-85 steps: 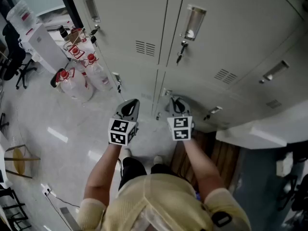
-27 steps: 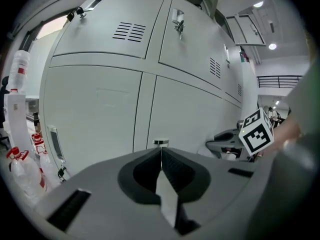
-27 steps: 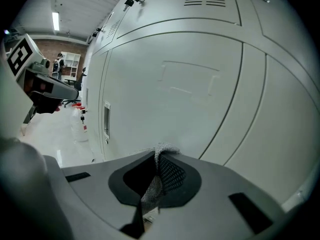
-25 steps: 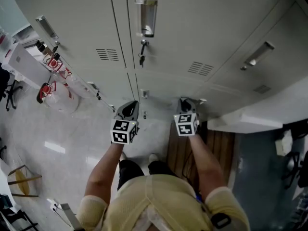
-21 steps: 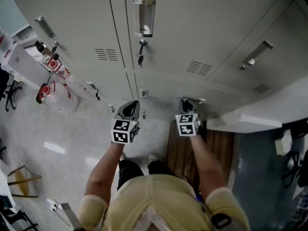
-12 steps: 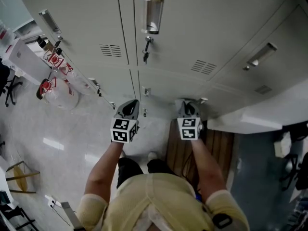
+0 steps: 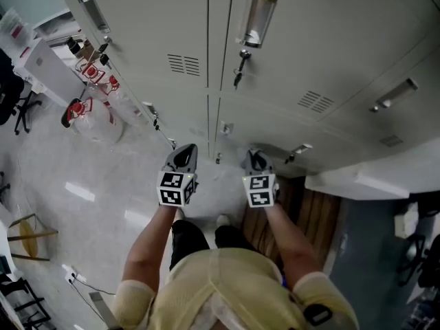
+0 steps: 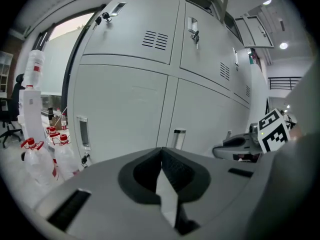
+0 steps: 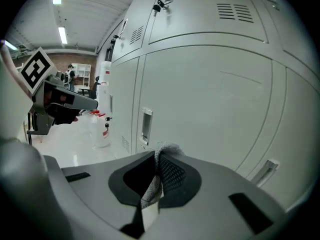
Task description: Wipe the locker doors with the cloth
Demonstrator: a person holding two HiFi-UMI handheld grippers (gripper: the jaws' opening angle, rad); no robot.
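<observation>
Bank of pale grey metal locker doors (image 7: 309, 40): fills the upper part of my head view, in two rows, each door with a louvred vent and a recessed handle; keys hang in several locks. Glossy pale floor (image 7: 62, 170): lower left, running up to the foot of the lockers. Clear plastic bottles with red caps (image 7: 93, 119): clustered on the floor just beside the left-hand lockers, well apart from both tools.

Left gripper (image 7: 184, 151): I hold it level beside the right one, pointed at the lower row of doors. In its own view the jaws meet along a closed seam, with nothing caught between them (image 8: 162, 169).

Right gripper (image 7: 256, 158): aimed at a lower door near its recessed handle. Its jaws are clamped on the cloth (image 9: 155, 174).

Grey woven mesh cloth (image 9: 150, 189): a narrow fold pinched between the right jaws, its bunched end standing just past their tips and appearing apart from the door surface ahead.
</observation>
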